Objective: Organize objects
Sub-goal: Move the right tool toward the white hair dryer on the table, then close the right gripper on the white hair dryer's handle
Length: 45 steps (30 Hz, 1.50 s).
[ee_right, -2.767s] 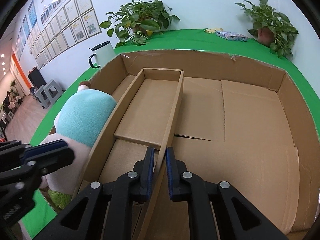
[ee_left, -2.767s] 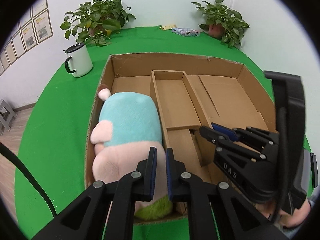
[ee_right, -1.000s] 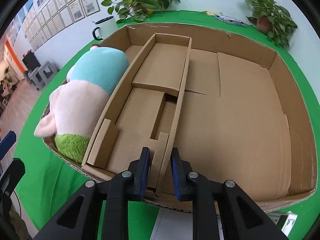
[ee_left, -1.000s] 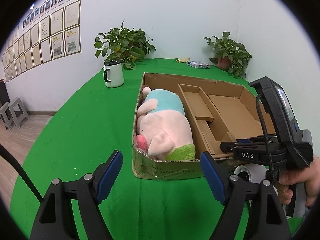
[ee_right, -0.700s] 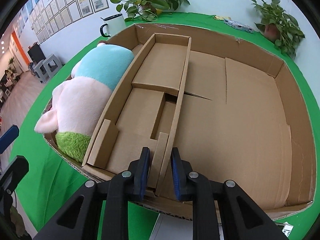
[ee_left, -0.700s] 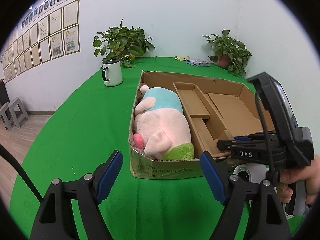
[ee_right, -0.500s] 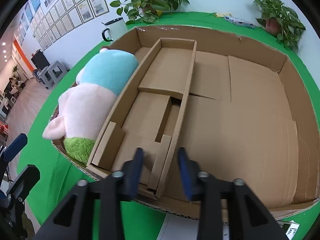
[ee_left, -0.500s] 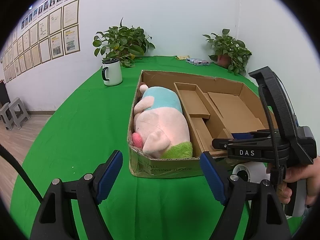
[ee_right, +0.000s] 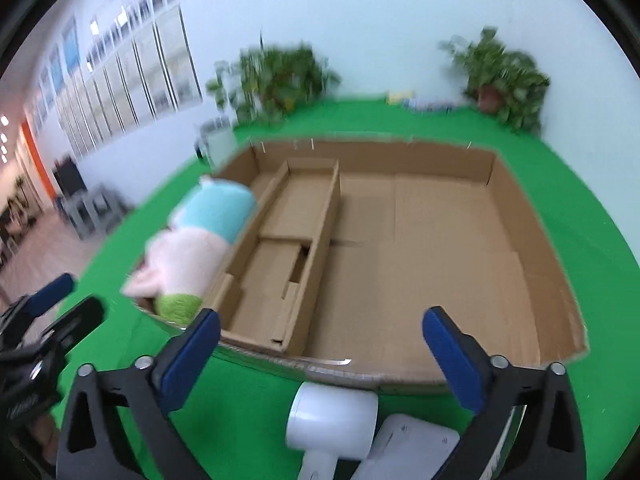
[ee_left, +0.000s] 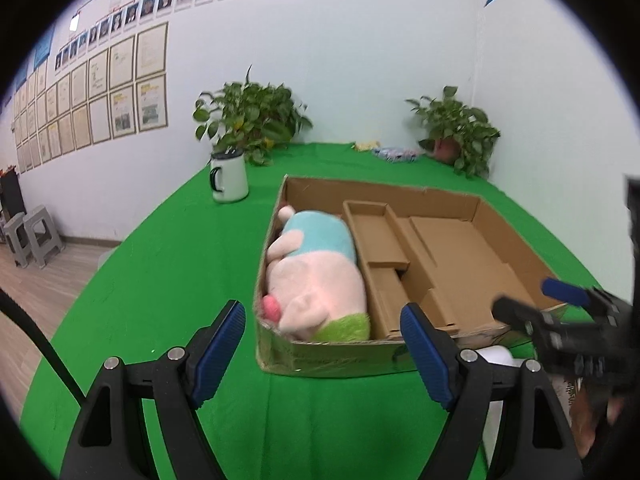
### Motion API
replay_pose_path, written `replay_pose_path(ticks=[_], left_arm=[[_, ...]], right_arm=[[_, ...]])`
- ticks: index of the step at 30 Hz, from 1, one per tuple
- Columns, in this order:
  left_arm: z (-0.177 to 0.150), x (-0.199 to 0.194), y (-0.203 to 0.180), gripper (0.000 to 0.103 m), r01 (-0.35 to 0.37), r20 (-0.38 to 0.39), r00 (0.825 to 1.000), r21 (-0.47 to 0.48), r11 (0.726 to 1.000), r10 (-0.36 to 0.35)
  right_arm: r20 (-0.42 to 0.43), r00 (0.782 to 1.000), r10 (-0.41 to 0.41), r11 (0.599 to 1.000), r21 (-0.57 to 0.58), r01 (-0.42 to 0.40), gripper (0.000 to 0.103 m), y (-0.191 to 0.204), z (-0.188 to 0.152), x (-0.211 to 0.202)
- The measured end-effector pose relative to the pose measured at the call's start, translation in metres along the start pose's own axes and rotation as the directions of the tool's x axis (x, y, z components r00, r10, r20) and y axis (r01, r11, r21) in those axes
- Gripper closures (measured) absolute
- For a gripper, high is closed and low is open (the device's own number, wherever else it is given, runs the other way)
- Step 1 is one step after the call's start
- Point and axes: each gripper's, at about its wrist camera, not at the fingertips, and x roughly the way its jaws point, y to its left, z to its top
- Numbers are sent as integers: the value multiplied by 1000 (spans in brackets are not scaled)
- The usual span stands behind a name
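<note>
The cardboard box (ee_right: 516, 216) lies on the green surface (ee_left: 160, 264), and it is open at the top. A plush toy (ee_left: 316, 276), pink with a light blue part and a green end, lies in the narrow compartment along the left wall of the box. Just beside it stands a long cardboard insert (ee_right: 288, 248), which makes a second narrow compartment. The wide part to the right of the insert shows only its cardboard floor.

The right claw (ee_right: 320, 344) has just been opening; its jaws stand wide over the near edge of the box, and nothing is between them. Below it, on the surface close to the box, lies a white hair dryer (ee_right: 332, 420). The left claw (ee_left: 322, 344) is also wide and holds nothing; it points at the near end of the box, where the toy lies. A white mug (ee_left: 229, 179) stands well apart from the box, in front of a potted plant (ee_left: 250, 120).
</note>
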Motion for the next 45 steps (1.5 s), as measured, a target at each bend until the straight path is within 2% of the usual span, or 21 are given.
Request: replay_pose_path(ticks=[5, 11, 17, 20, 23, 25, 29, 33, 36, 38, 40, 41, 43, 45], left_arm=[[-6, -8, -16, 22, 9, 12, 1000, 21, 1000, -9], [-11, -17, -29, 22, 3, 37, 999, 48, 999, -5], [-17, -17, -32, 22, 30, 11, 999, 47, 998, -30], [-21, -10, -32, 22, 43, -41, 998, 41, 998, -41], [-26, -7, -29, 22, 63, -70, 996, 6, 998, -62], [-30, -8, -31, 22, 73, -72, 995, 3, 997, -73], [-39, -11, -34, 22, 146, -73, 987, 4, 989, -145], [-43, -12, -31, 22, 150, -86, 985, -12, 989, -150], [-44, -13, -28, 22, 158, -89, 983, -12, 987, -158], [-44, -11, -25, 22, 170, -101, 980, -22, 985, -171], [-45, -6, -21, 22, 188, -127, 973, -41, 981, -192], [-45, -4, -19, 22, 204, -140, 968, -55, 978, -209], [-47, 0, -18, 22, 226, -158, 959, -71, 972, -234], [-49, 3, -19, 23, 242, -172, 952, -80, 967, -252]], right_arm=[[95, 994, -61, 997, -31, 64, 1, 2, -35, -39], [127, 990, -65, 998, -16, 68, 1, 0, -65, -70], [111, 992, -51, 997, -47, 57, 1, 11, -88, -76], [113, 993, 19, 998, -56, -13, 1, 11, -99, -76], [109, 993, 47, 998, -49, -42, 1, 9, -113, -79], [87, 995, 54, 998, -37, -51, 1, 9, -121, -81], [44, 997, 70, 997, -47, -68, 1, 13, -135, -78], [-6, 997, 76, 996, -43, -76, 6, 18, -141, -65], [-72, 997, 16, 998, -58, -20, 16, 24, -140, -46], [-117, 993, -3, 998, -55, -3, 33, 24, -141, -34], [-122, 992, -31, 998, -65, 23, 41, 27, -140, -29], [-125, 991, -45, 996, -79, 36, 53, 29, -139, -27], [-146, 987, -74, 993, -104, 59, 71, 33, -137, -21], [-157, 985, -69, 993, -104, 53, 75, 34, -138, -18]])
